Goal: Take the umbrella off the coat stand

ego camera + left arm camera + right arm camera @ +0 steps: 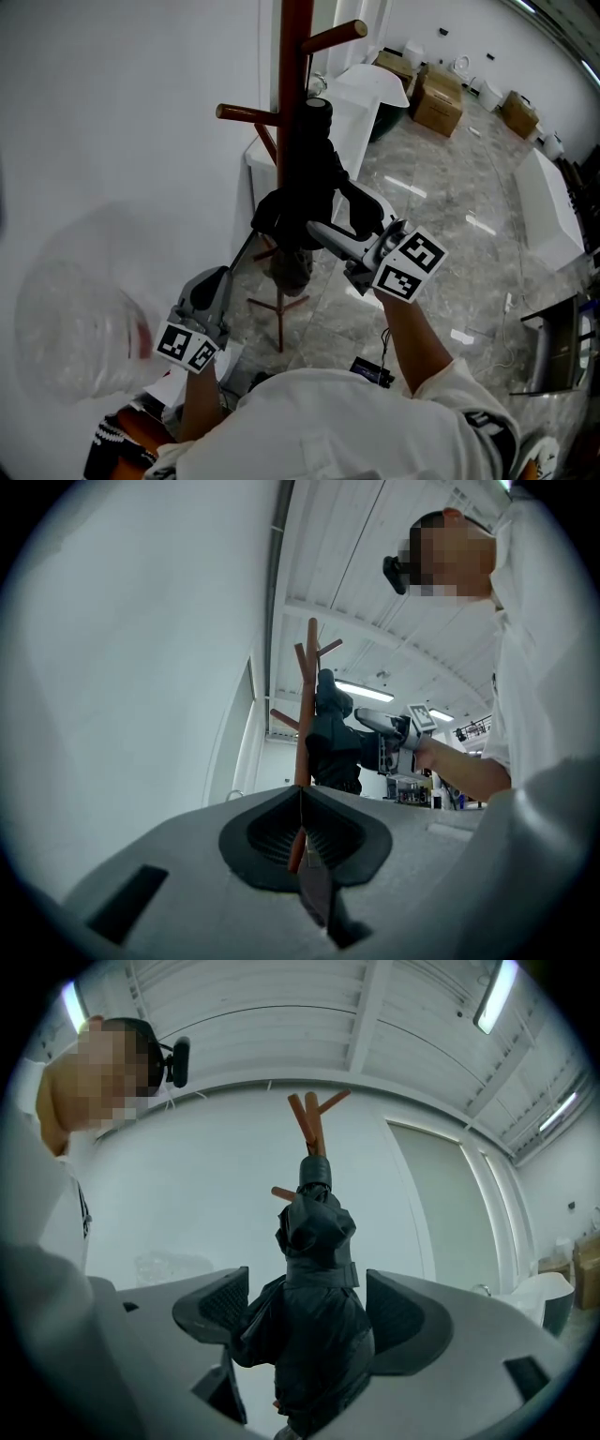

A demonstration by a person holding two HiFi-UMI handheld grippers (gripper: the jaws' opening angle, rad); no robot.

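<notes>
Black umbrella on coat stand, right gripper jaws apart, apparently unclamped

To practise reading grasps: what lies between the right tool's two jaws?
The black umbrella, with the jaws open either side; the right gripper view shows it.
</notes>
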